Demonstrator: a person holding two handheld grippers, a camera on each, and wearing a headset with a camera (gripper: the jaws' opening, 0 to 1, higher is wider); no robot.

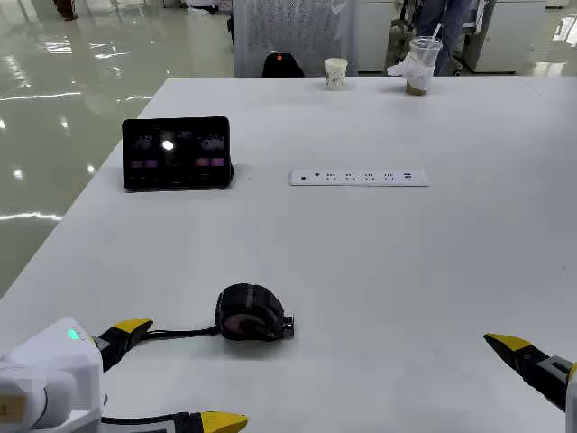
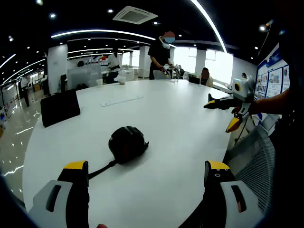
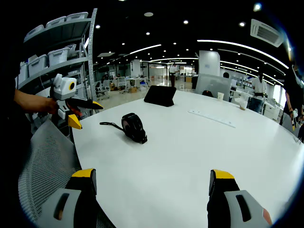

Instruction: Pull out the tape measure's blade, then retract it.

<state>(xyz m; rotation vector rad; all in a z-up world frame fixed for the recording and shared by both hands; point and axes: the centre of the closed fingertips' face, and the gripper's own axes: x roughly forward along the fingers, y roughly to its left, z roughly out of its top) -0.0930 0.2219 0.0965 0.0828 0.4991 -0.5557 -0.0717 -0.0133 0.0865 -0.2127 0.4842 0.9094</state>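
Observation:
A black tape measure [image 1: 252, 314] lies on the white table [image 1: 388, 262] near its front edge, with the blade tip showing at its right side and a black wrist strap [image 1: 180, 332] trailing left. My left gripper [image 2: 146, 166] stands open just left of it, a yellow fingertip [image 1: 132, 327] close to the strap's end, touching nothing. In the left gripper view the tape measure [image 2: 127, 142] sits ahead between the jaws. My right gripper [image 3: 152, 175] is open and holds nothing, far off to the right, with one fingertip [image 1: 510, 344] over the table's front edge.
A dark tablet [image 1: 176, 152] stands at the left, a white power strip [image 1: 359, 178] lies mid-table. A paper cup [image 1: 335, 72] and a plastic drink cup [image 1: 419, 63] stand at the far edge. A mesh chair [image 3: 42, 166] is close to me. People stand beyond the table.

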